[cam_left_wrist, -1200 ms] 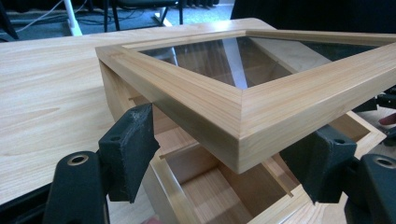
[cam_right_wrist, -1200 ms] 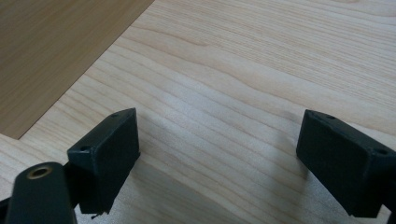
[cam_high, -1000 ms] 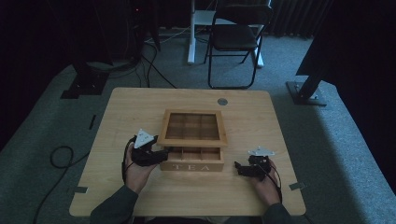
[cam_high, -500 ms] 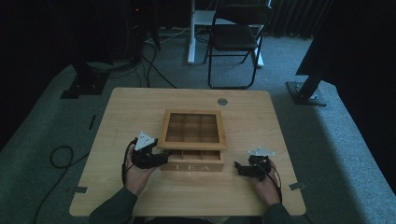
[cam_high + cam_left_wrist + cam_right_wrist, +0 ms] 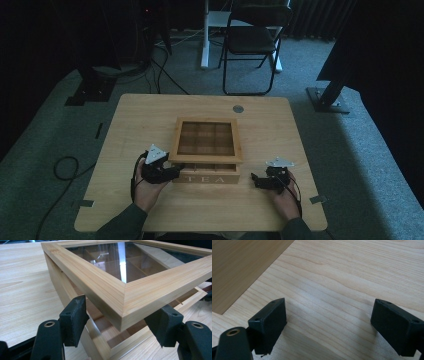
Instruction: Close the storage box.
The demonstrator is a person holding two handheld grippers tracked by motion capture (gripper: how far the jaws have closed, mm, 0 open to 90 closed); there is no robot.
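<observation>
A wooden tea box (image 5: 206, 176) marked TEA stands mid-table. Its glass-paned lid (image 5: 205, 159) is tilted up at the front, and a gap shows between lid (image 5: 105, 282) and base (image 5: 100, 345). My left gripper (image 5: 172, 172) is at the box's front left corner. There it is open (image 5: 120, 322), with one jaw on either side of the raised lid corner, and neither pad presses the wood. My right gripper (image 5: 255, 180) hovers low over bare table to the right of the box, open (image 5: 329, 320) and holding nothing.
The wooden table (image 5: 150, 120) has a round grey grommet (image 5: 238, 108) behind the box. A folding chair (image 5: 252, 40) stands beyond the far edge, and cables (image 5: 65, 170) lie on the carpet at the left. A dark stand base (image 5: 325, 100) sits at the right.
</observation>
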